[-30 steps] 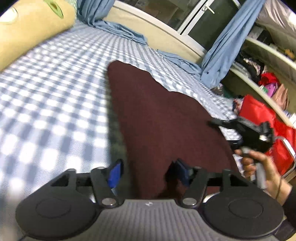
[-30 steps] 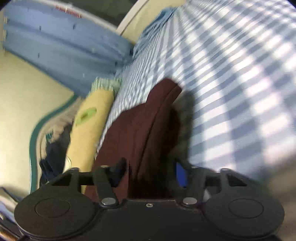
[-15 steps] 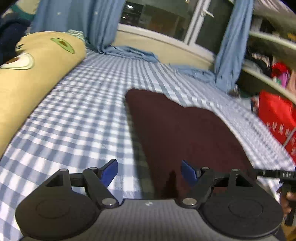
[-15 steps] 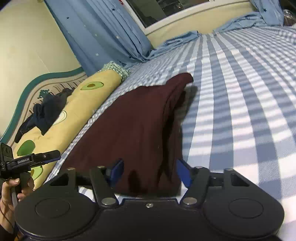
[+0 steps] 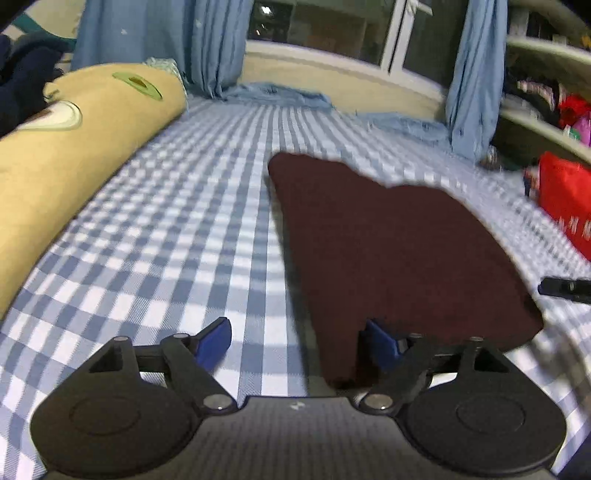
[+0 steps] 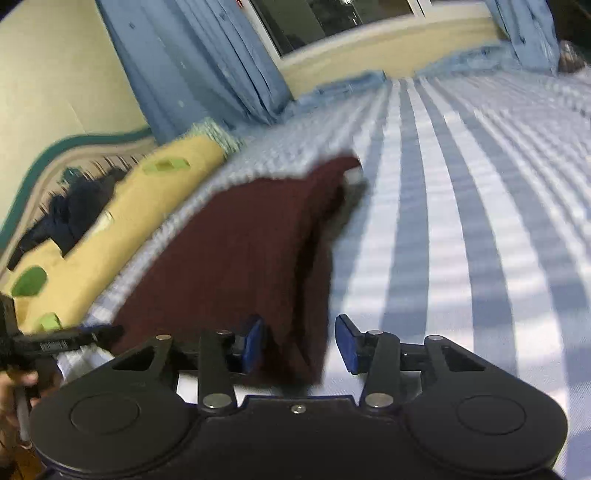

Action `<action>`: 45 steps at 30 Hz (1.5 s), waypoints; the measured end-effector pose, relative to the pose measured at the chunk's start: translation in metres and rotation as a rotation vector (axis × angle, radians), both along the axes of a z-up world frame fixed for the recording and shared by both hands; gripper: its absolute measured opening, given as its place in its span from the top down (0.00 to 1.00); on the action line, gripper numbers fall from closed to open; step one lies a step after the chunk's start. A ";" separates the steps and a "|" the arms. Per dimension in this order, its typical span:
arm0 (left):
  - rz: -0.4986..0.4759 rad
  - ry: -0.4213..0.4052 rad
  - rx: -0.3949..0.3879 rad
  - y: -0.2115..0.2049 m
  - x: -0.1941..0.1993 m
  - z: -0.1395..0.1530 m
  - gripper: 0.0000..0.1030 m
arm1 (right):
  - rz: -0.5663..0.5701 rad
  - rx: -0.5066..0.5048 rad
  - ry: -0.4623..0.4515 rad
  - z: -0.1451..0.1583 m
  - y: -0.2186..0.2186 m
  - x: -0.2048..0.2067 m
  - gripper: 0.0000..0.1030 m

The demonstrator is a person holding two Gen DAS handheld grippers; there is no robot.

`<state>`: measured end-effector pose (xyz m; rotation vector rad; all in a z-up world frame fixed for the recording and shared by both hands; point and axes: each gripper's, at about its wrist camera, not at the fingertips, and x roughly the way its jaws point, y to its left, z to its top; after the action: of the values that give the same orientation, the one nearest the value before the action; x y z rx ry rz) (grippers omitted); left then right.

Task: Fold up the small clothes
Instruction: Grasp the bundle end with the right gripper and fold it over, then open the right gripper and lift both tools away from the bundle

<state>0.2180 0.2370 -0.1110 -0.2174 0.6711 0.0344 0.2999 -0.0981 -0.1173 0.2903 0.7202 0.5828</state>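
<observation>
Both grippers gape around maroon garment

Garment on bed; bolster left; curtains behind.

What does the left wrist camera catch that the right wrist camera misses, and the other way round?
Only the left wrist view shows the cluttered shelves and a red bag beside the bed. Only the right wrist view shows the cream wall with a teal wavy band and a person's hand on the other handle. Both show the maroon garment lying on the blue checked bedsheet, the yellow avocado-print bolster, the blue curtains and the window.
</observation>
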 end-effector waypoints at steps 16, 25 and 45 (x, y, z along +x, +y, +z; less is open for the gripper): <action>-0.028 -0.070 -0.028 -0.012 0.004 0.028 0.15 | 0.139 0.049 0.019 -0.031 0.047 0.117 0.84; -0.048 -0.067 -0.046 -0.021 0.014 0.023 0.15 | 0.158 0.046 -0.075 0.006 0.048 0.136 0.53; -0.022 -0.045 0.005 -0.041 -0.023 0.054 0.01 | 0.160 0.030 -0.171 0.090 0.014 0.005 0.01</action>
<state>0.1946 0.1960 -0.0573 -0.2057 0.6287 0.0102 0.3048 -0.0837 -0.0270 0.2087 0.5727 0.7617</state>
